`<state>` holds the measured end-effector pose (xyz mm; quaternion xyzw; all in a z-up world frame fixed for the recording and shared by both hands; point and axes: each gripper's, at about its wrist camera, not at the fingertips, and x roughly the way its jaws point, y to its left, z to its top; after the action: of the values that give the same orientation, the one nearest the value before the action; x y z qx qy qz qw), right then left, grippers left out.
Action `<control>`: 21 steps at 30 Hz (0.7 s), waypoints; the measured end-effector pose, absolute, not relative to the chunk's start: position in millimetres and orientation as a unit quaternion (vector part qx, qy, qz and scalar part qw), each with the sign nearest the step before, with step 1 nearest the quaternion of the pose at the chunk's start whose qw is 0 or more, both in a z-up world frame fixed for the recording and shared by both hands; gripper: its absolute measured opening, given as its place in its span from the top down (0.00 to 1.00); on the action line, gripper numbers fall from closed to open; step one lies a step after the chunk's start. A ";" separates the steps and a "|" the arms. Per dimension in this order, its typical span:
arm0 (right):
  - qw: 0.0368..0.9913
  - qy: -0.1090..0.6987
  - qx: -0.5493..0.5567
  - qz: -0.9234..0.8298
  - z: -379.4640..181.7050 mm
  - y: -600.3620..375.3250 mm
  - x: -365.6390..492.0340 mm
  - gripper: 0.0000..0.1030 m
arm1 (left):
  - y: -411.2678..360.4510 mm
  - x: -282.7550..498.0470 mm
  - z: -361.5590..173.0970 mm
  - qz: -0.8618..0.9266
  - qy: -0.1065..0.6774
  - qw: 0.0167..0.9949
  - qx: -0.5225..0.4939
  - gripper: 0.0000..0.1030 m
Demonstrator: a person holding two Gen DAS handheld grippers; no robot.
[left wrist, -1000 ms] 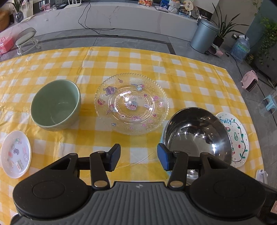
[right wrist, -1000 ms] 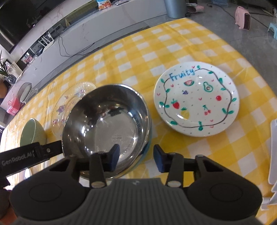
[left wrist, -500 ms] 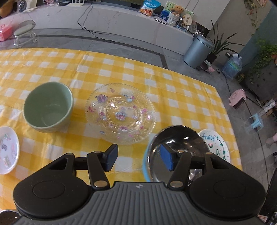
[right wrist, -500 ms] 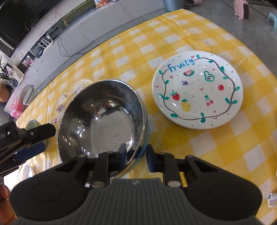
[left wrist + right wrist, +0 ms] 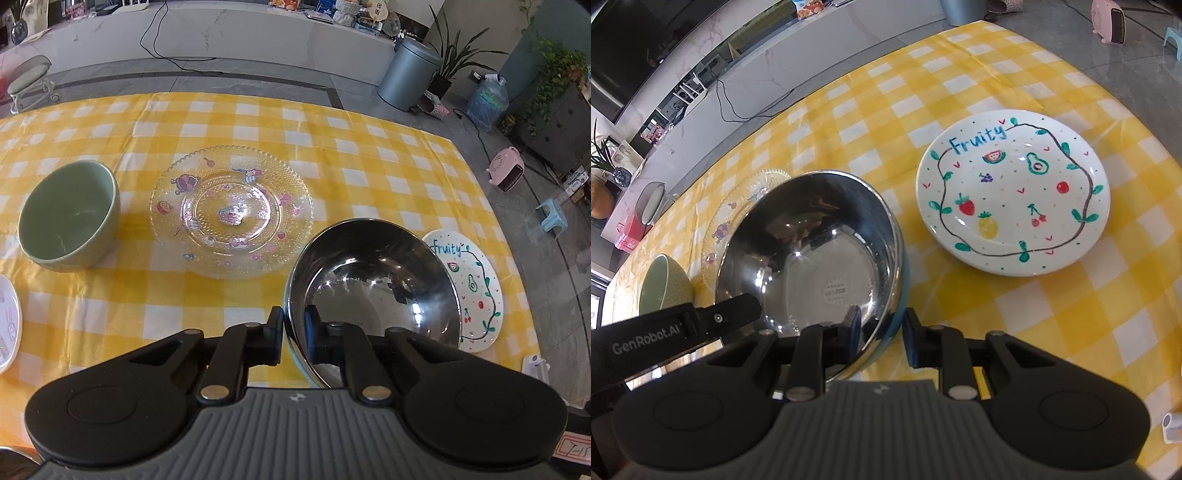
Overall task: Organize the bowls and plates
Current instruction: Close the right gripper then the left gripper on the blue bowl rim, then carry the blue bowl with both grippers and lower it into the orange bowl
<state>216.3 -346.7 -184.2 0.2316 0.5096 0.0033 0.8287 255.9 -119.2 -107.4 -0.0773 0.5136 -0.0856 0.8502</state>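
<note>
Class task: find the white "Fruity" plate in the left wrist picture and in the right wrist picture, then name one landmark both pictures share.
Left wrist: Fruity plate at right edge, partly hidden behind the steel bowl.
Right wrist: upper right, fully visible.
Shared landmark: the steel bowl beside it.

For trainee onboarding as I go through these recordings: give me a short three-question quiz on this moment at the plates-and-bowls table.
1. True or false: the left gripper and the right gripper both straddle the rim of the steel bowl.
2. In the left wrist view, what stands just left of the glass plate? A. green bowl B. kettle C. mug
3. Which word is painted on the white plate?
Key: 1 true; 2 A; 3 "Fruity".
</note>
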 end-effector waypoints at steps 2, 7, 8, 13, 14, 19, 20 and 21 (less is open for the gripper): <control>0.829 0.511 0.227 0.001 -183.2 -344.4 215.8 0.78 | -120.5 253.6 -106.0 -0.082 0.512 0.853 -0.068 0.91; 0.828 0.512 0.229 0.004 -177.7 -345.0 208.4 0.79 | -119.9 240.4 -94.5 -0.084 0.504 0.858 -0.059 0.91; 0.827 0.513 0.229 0.006 -176.1 -344.5 205.7 0.80 | -118.7 236.4 -91.5 -0.081 0.502 0.859 -0.058 0.91; 0.820 0.519 0.240 0.022 -167.2 -337.4 185.0 0.80 | -107.3 211.6 -71.2 -0.074 0.495 0.864 -0.059 0.91; 0.820 0.518 0.241 0.026 -163.7 -335.7 179.3 0.80 | -103.2 204.9 -66.6 -0.075 0.493 0.865 -0.062 0.91; 0.839 0.496 0.220 0.044 -134.8 -317.7 146.9 0.80 | -78.8 170.3 -43.9 -0.074 0.481 0.870 -0.079 0.91; 0.842 0.492 0.217 0.046 -129.4 -313.0 139.0 0.80 | -73.1 163.8 -39.6 -0.074 0.480 0.870 -0.084 0.91; 0.844 0.488 0.216 0.048 -124.6 -308.3 130.5 0.80 | -67.7 157.9 -35.6 -0.072 0.479 0.870 -0.089 0.91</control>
<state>130.5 -308.3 -124.6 0.2159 0.4885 0.0479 0.8441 157.9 -67.7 -35.6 -0.0890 0.4794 -0.0721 0.8701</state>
